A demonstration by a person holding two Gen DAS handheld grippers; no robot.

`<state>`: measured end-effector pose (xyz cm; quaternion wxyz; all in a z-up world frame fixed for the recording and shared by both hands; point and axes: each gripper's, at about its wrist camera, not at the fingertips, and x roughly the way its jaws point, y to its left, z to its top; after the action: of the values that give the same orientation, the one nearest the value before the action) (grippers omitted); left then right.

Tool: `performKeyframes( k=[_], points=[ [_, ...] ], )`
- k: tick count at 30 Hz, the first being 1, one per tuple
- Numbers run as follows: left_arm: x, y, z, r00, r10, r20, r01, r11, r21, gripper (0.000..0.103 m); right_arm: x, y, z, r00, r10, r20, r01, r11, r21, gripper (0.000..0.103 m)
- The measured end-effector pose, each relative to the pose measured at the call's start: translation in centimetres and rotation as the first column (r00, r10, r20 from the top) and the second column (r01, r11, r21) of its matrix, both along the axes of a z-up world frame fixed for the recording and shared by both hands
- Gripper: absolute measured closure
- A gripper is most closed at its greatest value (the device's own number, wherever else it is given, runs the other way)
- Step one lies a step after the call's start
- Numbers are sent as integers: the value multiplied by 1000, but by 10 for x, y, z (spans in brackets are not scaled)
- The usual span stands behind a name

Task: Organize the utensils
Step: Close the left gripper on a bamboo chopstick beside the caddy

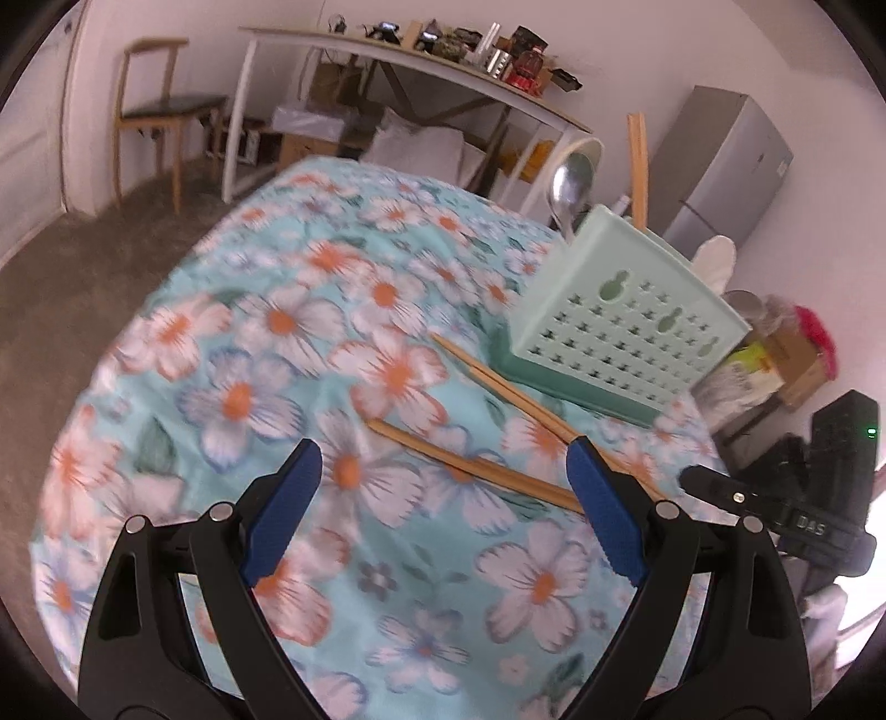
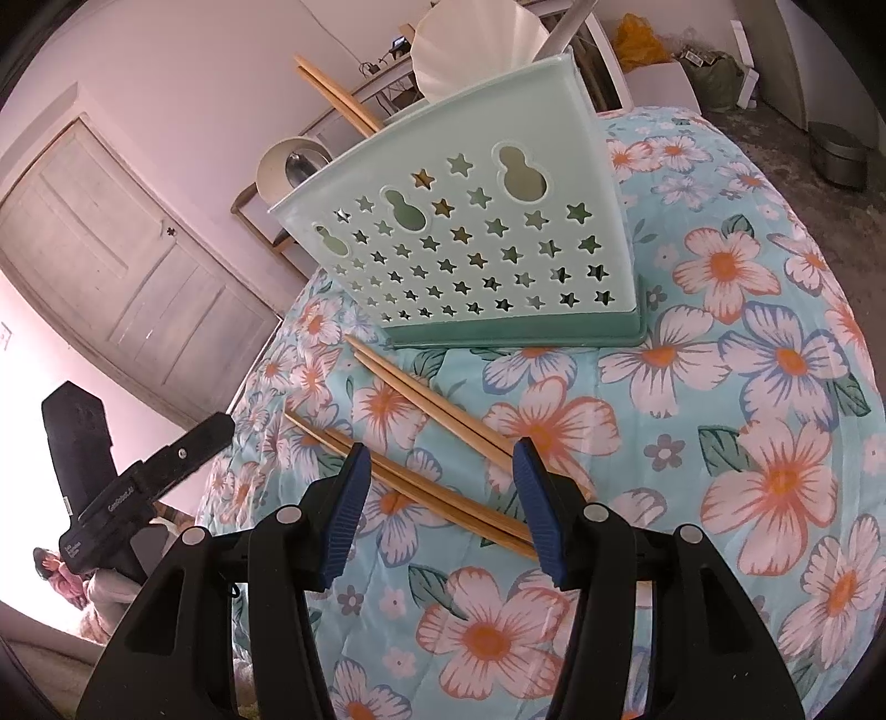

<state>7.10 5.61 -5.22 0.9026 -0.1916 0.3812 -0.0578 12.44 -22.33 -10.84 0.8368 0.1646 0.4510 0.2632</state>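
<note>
A mint-green utensil holder (image 1: 626,315) (image 2: 470,232) with star cut-outs stands on the flowered cloth (image 1: 277,343) (image 2: 747,387). In it are a metal spoon (image 1: 570,188) (image 2: 302,160), upright chopsticks (image 1: 637,166) (image 2: 338,94) and a white spoon (image 1: 714,257) (image 2: 476,50). Two pairs of wooden chopsticks lie loose in front of it, a far pair (image 1: 498,387) (image 2: 432,404) and a near pair (image 1: 470,465) (image 2: 421,482). My left gripper (image 1: 443,459) is open over bare cloth, with the near pair just beyond its tips. My right gripper (image 2: 440,465) hangs open over the near pair, and its pads are not pressing on it.
The cloth drops off to carpet at the left in the left wrist view. A wooden chair (image 1: 160,111), a cluttered long table (image 1: 415,66) and a grey cabinet (image 1: 720,166) stand behind. A white door (image 2: 127,249) is at the left, a metal bin (image 2: 836,155) at the far right.
</note>
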Motion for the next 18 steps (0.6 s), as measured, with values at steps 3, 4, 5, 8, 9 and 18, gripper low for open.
performKeyframes(
  k=[3, 4, 5, 8, 9, 18],
  points=[
    [-1, -6, -6, 999, -35, -5, 35, 999, -23, 30, 2, -2, -1, 1000, -5, -7, 5, 1000, -1, 51],
    [-1, -7, -8, 999, -44, -8, 44, 998, -33, 33, 2, -2, -2, 1000, -6, -10, 6, 1000, -2, 51],
    [0, -6, -10, 999, -52, -14, 52, 998, -45, 37, 2, -1, -2, 1000, -5, -11, 5, 1000, -2, 51],
    [3, -6, -17, 997, -69, -32, 66, 995, -77, 47, 3, 2, -3, 1000, 1, -13, -1, 1000, -6, 51],
    [4, -6, -19, 997, -74, -37, 70, 993, -90, 50, 3, 3, -3, 1000, 3, -14, -3, 1000, -8, 51],
    [31, 23, -51, 989, -34, -145, -19, 937, -348, 55, 7, 5, -7, 1000, 2, -26, -2, 1000, -17, 51]
  ],
)
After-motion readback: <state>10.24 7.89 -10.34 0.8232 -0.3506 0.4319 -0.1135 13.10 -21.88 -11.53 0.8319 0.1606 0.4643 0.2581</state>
